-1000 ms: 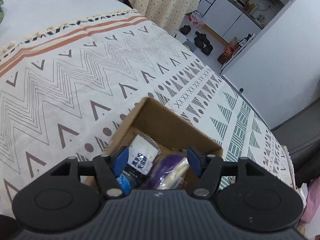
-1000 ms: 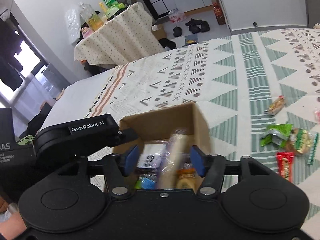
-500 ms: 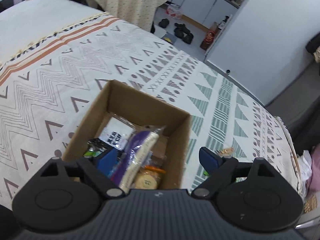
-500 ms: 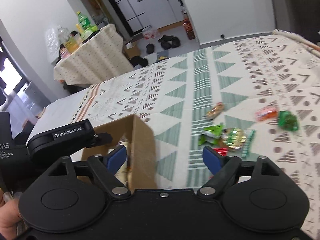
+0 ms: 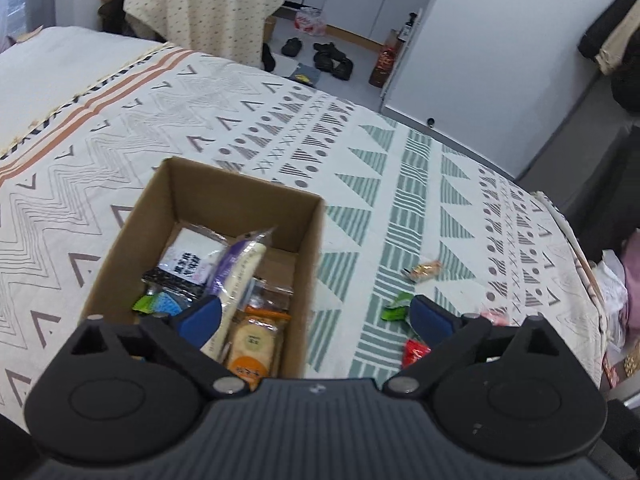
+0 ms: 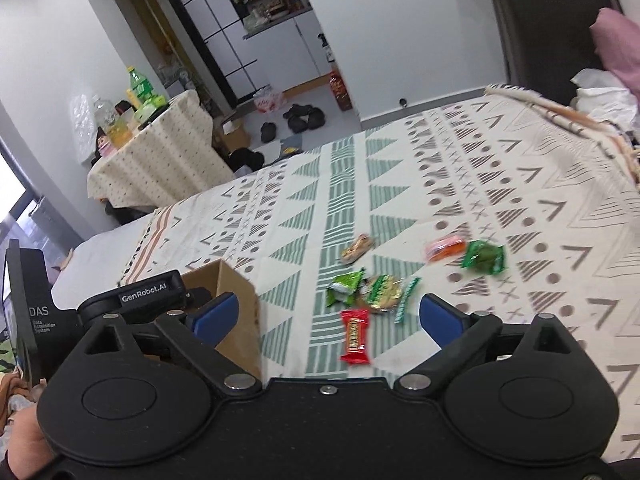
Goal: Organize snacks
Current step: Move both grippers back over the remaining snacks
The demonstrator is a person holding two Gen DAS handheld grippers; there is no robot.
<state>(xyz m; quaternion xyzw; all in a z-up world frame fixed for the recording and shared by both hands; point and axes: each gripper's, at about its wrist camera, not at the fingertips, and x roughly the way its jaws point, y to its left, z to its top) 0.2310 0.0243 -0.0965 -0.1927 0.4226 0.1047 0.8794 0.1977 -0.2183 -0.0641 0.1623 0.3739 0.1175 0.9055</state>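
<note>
The left gripper [image 5: 316, 318] is spread wide with nothing between its blue pads. The cardboard box [image 5: 312, 240] sits directly ahead of it and slightly to its left; the left pad overlaps the box interior in the left wrist view, while the right pad sits past the box's right wall, over the patterned bedspread [image 5: 400, 184]. Inside the box lie a long purple-and-cream packet [image 5: 240, 268], a white packet with dark print [image 5: 192, 256], an orange-labelled cracker packet [image 5: 252, 348] and a small green-and-blue wrapper [image 5: 158, 304].

The right gripper [image 6: 328, 316] is likewise fully apart and empty. The loose snacks lie ahead of it on the bedspread: a red bar [image 6: 354, 336] nearest, between the two pads; just beyond it a green pouch [image 6: 344, 290] touching a round green-and-gold packet [image 6: 382, 292] and a thin green stick [image 6: 406, 294]. Farther out are a tan wrapped biscuit [image 6: 358, 247], an orange-pink packet [image 6: 446, 249] and a dark green packet [image 6: 484, 258] (blurred, print unreadable).

Only the left wrist view shows the box contents. The right wrist view shows the box from outside, behind its left pad, with the left gripper's black body beside it. It alone shows the whole loose group; the left wrist view catches only the tan biscuit, a green pouch and a red wrapper near its right pad.
</note>
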